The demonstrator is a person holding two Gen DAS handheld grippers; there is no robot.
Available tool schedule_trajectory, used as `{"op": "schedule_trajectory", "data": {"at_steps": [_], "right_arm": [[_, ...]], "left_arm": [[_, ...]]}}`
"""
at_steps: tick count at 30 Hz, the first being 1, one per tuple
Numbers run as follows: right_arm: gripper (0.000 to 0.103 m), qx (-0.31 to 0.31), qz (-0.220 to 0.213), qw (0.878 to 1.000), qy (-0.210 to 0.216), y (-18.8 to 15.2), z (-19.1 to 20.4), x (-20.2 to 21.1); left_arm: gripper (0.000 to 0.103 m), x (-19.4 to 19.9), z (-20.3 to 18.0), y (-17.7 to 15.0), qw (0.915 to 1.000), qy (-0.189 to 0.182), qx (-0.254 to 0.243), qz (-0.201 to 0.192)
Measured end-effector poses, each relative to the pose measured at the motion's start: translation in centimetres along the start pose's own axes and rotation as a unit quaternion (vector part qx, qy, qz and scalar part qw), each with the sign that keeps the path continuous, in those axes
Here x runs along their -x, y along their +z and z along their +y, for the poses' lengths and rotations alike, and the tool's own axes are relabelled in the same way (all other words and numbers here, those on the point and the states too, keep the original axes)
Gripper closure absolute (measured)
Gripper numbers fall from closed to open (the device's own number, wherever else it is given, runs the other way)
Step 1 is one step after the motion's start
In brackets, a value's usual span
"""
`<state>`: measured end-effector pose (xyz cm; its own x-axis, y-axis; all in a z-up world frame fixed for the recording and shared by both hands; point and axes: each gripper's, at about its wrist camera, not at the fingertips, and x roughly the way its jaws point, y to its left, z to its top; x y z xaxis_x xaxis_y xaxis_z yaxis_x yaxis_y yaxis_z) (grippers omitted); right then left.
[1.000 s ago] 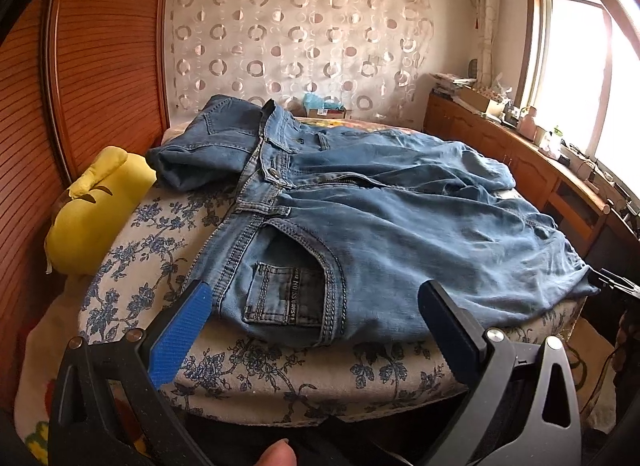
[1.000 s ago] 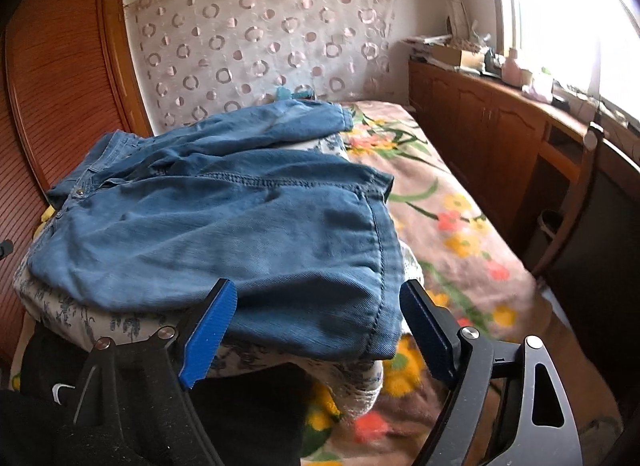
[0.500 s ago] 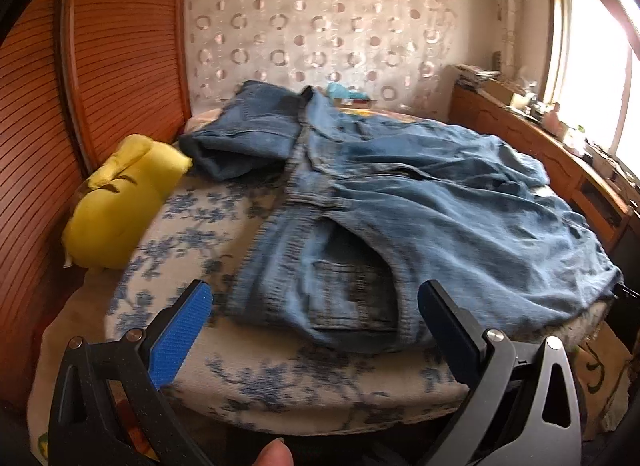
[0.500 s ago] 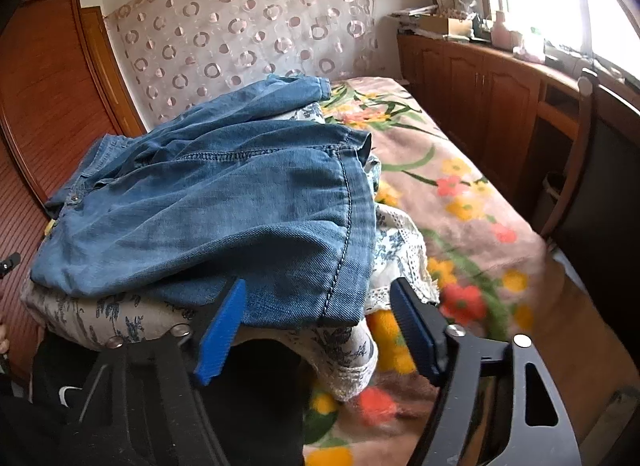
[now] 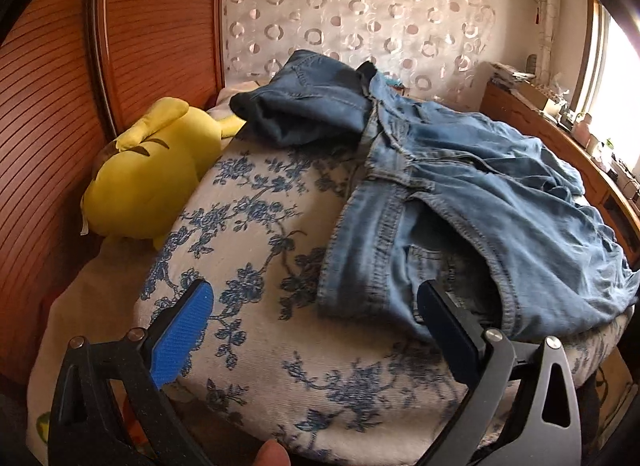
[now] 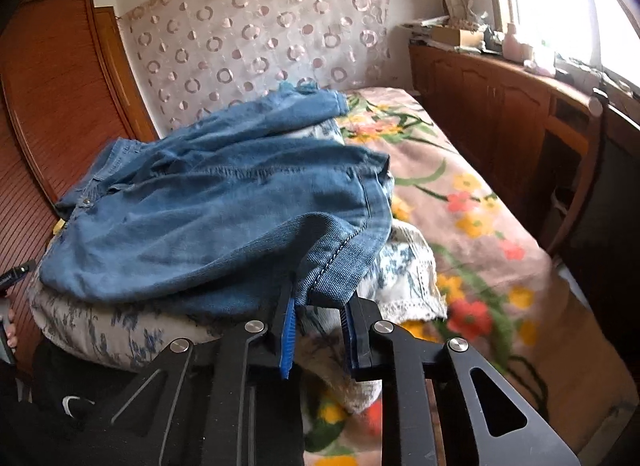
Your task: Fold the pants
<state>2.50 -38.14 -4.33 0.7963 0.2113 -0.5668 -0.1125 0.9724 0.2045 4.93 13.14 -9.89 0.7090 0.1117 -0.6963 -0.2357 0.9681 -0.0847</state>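
Right gripper (image 6: 320, 316) jaws just closing, pinching jeans (image 6: 224, 217) hem corner. Left gripper (image 5: 316, 322) wide at waistband; should bite both layers, lift evenly.

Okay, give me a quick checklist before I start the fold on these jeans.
1. Right gripper on the jeans: ok, jaws have just been closing and now pinch the leg hem corner.
2. Left gripper on the waistband: not ok, jaws open, gripping nothing.
3. Near waistband corner reachable: ok, just ahead of the left gripper.
4. Jeans lying flat: not ok, rumpled, far waist part bunched.
5. Yellow plush toy clear of jeans: ok.
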Motion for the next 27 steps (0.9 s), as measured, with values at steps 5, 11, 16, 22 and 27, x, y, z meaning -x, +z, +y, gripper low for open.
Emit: {"op": "schedule_trajectory", "data": {"at_steps": [5, 11, 16, 22, 27], "right_arm": [[0.084, 0.006, -0.019, 1.000, 0.001, 0.8, 0.6, -0.2], [0.084, 0.015, -0.023, 1.000, -0.007, 1.2, 1.1, -1.2], [0.084, 0.018, -0.022, 1.000, -0.010, 1.5, 1.2, -1.8], [0.084, 0.020, -0.019, 1.000, -0.012, 2.2, 1.2, -2.4], [0.085, 0.019, -0.037, 0.999, -0.010, 3.5, 1.2, -2.0]], "left_arm": [[0.020, -1.0, 0.4, 0.0, 0.9994, -0.028, 0.000, 0.021], [0.044, -1.4, 0.5, 0.1, 0.9963, -0.078, 0.000, 0.036], [0.049, -1.6, -0.1, 0.3, 0.9959, -0.081, -0.017, 0.037], [0.083, -1.4, -0.6, 0.7, 0.9936, -0.104, -0.030, 0.033], [0.086, 0.7, -0.7, 2.2, 0.9919, -0.124, -0.025, -0.010]]}}
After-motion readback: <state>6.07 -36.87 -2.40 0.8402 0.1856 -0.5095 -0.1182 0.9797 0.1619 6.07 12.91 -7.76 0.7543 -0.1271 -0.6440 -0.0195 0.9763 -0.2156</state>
